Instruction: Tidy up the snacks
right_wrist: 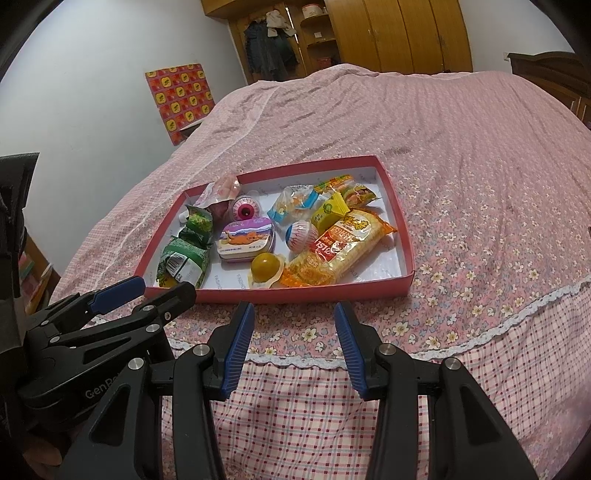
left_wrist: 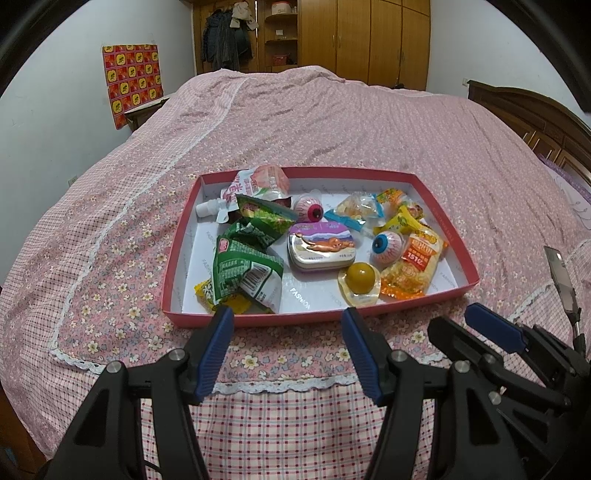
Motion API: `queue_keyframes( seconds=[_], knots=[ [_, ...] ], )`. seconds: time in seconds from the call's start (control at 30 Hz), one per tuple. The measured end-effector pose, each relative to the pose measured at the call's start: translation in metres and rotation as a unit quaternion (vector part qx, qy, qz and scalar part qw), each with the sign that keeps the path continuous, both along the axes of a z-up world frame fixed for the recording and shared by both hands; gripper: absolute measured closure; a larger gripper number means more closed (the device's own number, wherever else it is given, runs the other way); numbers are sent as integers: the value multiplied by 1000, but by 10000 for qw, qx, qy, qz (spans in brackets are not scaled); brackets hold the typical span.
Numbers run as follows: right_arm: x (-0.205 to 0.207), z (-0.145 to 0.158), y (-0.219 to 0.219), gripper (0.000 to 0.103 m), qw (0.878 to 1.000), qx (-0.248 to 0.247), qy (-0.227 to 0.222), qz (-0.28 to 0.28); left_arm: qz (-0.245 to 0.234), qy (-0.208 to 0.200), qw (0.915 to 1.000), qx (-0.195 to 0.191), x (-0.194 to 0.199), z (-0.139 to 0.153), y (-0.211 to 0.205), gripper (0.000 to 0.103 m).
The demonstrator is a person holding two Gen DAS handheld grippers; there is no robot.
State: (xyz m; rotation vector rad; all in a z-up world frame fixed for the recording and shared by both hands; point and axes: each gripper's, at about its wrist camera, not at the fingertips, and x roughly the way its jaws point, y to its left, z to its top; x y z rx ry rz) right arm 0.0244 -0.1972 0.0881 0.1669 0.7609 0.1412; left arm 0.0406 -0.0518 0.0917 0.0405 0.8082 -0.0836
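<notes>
Pink bedspread (left_wrist: 332,122): floral and checked cloth with a white lace trim, covering the whole bed.
Tray (left_wrist: 448,218): shallow red box with a white inside, lying flat on the bedspread just beyond both pairs of tongs.
Snacks, left side: green packets (left_wrist: 243,258) piled on one another, with a white spouted pouch (left_wrist: 255,184) leaning on the far left corner.
Snacks, middle: flat tin (left_wrist: 321,247) with an orange figure on its lid; a pink-eyed ball (left_wrist: 310,211) just behind it; a round yellow jelly cup (left_wrist: 360,278) near the front wall.
Snacks, right side: blue-eyed ball (left_wrist: 386,246) touching an orange noodle packet (left_wrist: 413,266); small yellow and clear sweet wrappers behind them.
Left tongs (left_wrist: 288,315): blue pads parted about halfway, nothing between them, hovering over the bedspread at the tray's near wall.
Right tongs (right_wrist: 294,308): pads parted somewhat less, holding nothing, also short of the tray's near wall.
Background: wooden wardrobe (left_wrist: 365,33), hanging coats (left_wrist: 225,37), a red and yellow patterned sheet (left_wrist: 133,81) on the wall.
</notes>
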Motion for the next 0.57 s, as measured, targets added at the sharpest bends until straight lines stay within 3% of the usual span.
queue_keyframes(
  seconds=[0.57],
  knots=[
    [-1,2,1,56,10000,-26,-17,-7,63,139,9999,-68,0,-1,2,39]
  ],
)
